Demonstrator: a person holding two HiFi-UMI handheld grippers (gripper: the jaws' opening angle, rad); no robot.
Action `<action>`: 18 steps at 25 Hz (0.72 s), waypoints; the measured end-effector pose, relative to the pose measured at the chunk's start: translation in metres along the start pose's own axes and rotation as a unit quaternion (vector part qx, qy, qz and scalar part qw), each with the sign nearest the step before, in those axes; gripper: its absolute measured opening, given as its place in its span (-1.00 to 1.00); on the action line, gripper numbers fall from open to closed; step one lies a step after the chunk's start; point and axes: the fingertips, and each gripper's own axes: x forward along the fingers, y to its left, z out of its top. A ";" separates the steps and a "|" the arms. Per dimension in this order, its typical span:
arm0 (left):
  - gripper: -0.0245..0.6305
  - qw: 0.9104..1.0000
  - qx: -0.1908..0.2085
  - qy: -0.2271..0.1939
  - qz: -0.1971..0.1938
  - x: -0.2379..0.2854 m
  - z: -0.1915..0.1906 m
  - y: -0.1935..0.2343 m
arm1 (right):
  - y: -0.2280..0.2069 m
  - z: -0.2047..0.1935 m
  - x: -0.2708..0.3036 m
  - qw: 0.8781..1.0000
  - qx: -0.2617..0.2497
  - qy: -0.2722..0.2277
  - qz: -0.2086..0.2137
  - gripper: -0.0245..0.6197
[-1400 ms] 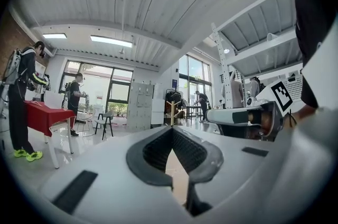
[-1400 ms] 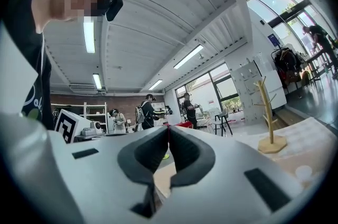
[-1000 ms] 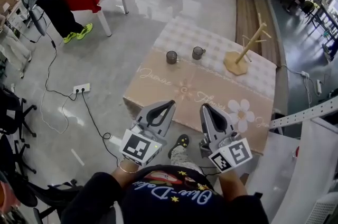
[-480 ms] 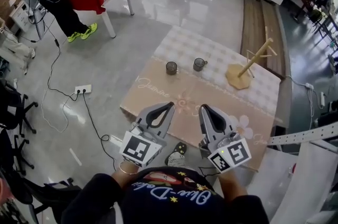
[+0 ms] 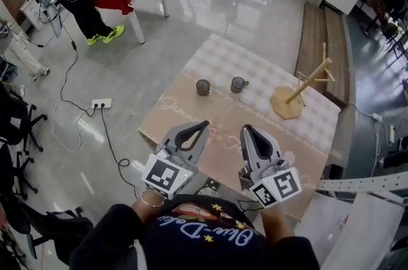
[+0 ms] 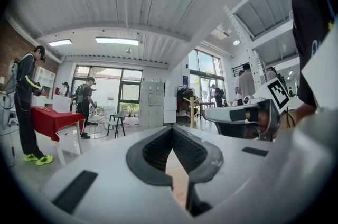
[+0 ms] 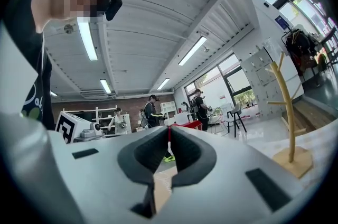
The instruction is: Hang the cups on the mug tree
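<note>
The approach is judged to be the step in hand, as nothing is hung yet. A cloth-covered table (image 5: 268, 68) is seen ahead, and the bare wooden tree (image 5: 306, 85) is stood at its right end. The left gripper (image 5: 204, 125) and right gripper (image 5: 246, 129) are held level short of the table, jaws closed together on nothing. Two small dark cups, one (image 5: 203, 87) near the other (image 5: 238, 85), are set upright mid-table, left of the tree. For the next move, a gripper must be brought closer and its jaws opened around a cup.
</note>
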 end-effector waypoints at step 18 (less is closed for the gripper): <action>-0.92 0.999 0.015 0.015 0.035 0.021 -0.006 0.014 | -0.029 -0.011 0.014 0.999 0.001 0.010 0.031 -0.90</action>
